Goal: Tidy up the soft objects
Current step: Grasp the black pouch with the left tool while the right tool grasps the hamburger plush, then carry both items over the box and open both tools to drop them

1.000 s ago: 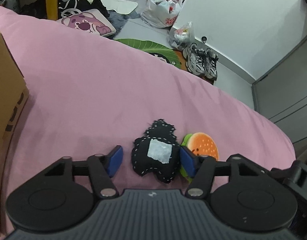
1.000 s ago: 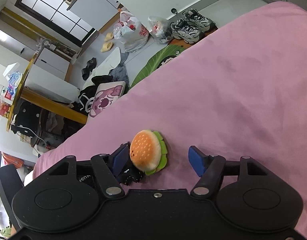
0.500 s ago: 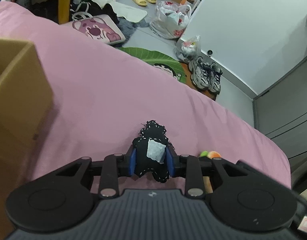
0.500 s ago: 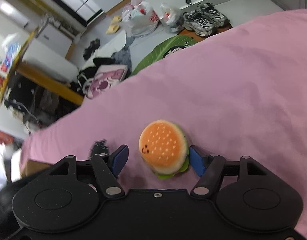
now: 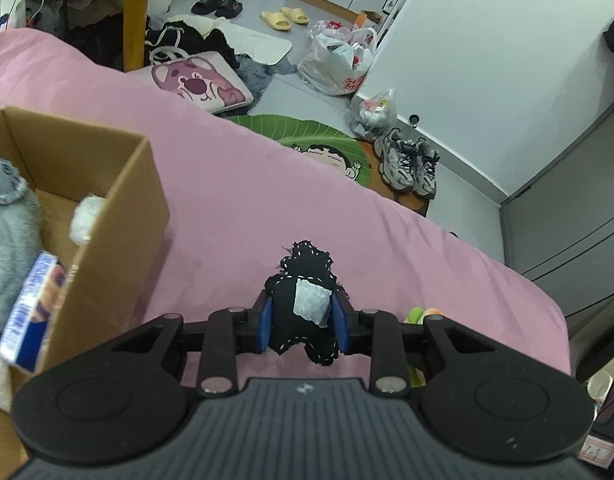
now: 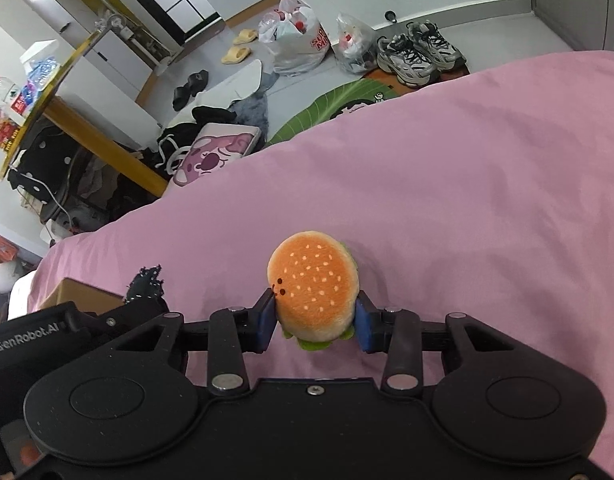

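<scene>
- Bedspread (image 5: pixel 267 184), pink, carries everything; nothing lies between the grippers and the box.
- Cardboard box (image 5: pixel 119 200) sits open at left, already holding a grey plush (image 5: pixel 7 232), likely the destination.
- Left gripper (image 5: pixel 303 320) pinches the black stitched toy (image 5: pixel 303 304) for carrying.
- Right gripper (image 6: pixel 315 320) squeezes the burger plush (image 6: pixel 313 288) likewise.

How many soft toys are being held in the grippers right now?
2. The black stitched plush is clamped in the left gripper, and the hamburger plush in the right gripper. More soft things sit in the cardboard box, partly hidden.
</scene>
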Demonstrator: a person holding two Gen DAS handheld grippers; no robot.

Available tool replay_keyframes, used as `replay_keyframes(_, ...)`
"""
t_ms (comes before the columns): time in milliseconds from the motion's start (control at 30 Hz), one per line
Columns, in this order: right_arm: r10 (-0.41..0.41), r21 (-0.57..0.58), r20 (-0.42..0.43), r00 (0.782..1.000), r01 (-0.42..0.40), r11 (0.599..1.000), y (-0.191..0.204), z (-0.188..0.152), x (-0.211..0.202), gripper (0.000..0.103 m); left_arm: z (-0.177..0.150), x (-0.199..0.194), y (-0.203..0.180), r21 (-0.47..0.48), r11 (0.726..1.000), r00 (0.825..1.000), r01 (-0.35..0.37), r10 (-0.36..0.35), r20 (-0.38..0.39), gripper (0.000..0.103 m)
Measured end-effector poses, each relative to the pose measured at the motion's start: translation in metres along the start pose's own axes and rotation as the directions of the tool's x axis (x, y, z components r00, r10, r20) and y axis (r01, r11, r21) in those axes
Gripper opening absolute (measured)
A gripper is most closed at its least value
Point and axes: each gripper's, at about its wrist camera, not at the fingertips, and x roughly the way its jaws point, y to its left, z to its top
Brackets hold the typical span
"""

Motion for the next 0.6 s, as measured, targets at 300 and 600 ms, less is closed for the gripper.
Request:
replay_keyframes(300,-0.04,-0.087,0.073,0.997,0.047,0.995,0.021,-0.007,-0.04,0.039,0.001,-0.049,0.011,0.039,0.999,0.999,0.035,-0.037,0.041,0.03)
replay_keyframes(600,-0.044,-0.107,0.132,0.99,0.058,0.993,0.042,-0.017,-0.064,0.039,0.007,-0.091,0.037,0.058,0.997,0.995,0.041,-0.047,0.093,0.03)
